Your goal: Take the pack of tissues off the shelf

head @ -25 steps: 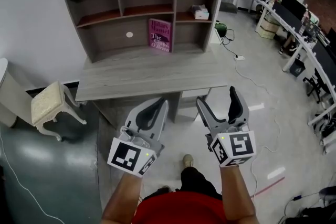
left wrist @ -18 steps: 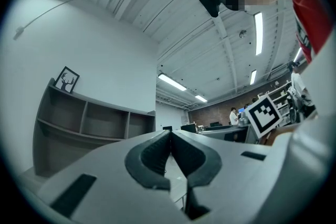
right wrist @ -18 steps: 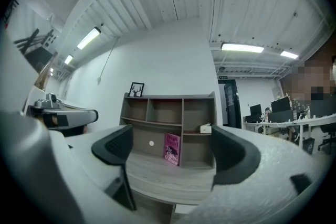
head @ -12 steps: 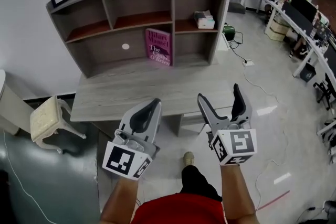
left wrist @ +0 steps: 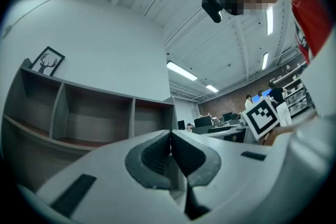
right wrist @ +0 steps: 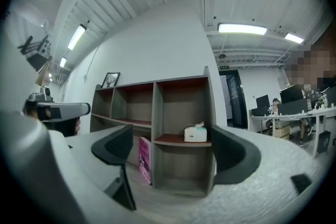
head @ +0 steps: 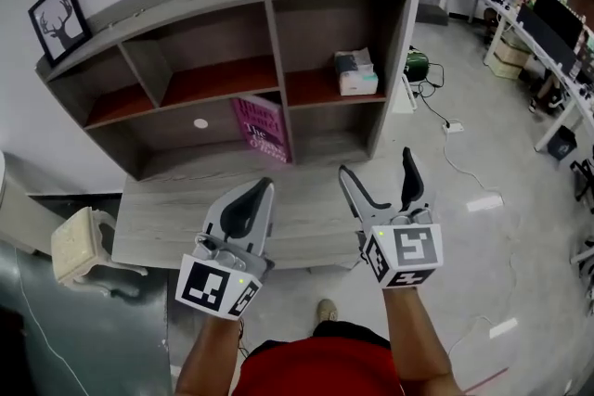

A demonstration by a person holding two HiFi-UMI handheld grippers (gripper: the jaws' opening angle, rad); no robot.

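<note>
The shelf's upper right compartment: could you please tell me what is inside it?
Only a pack of tissues shows there. The spot directly behind the pack is covered by it.

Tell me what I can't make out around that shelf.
Pink book: title too small and blurred, head view.
Tissue pack: label too small in head and right gripper views; absent from left gripper view, where the shut left gripper covers the shelf lower part.
Desk, front edge: partly behind right gripper, head view.

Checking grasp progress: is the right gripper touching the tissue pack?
Apart. Right gripper view: the tissue pack sits on the shelf, well beyond the open right gripper.
</note>
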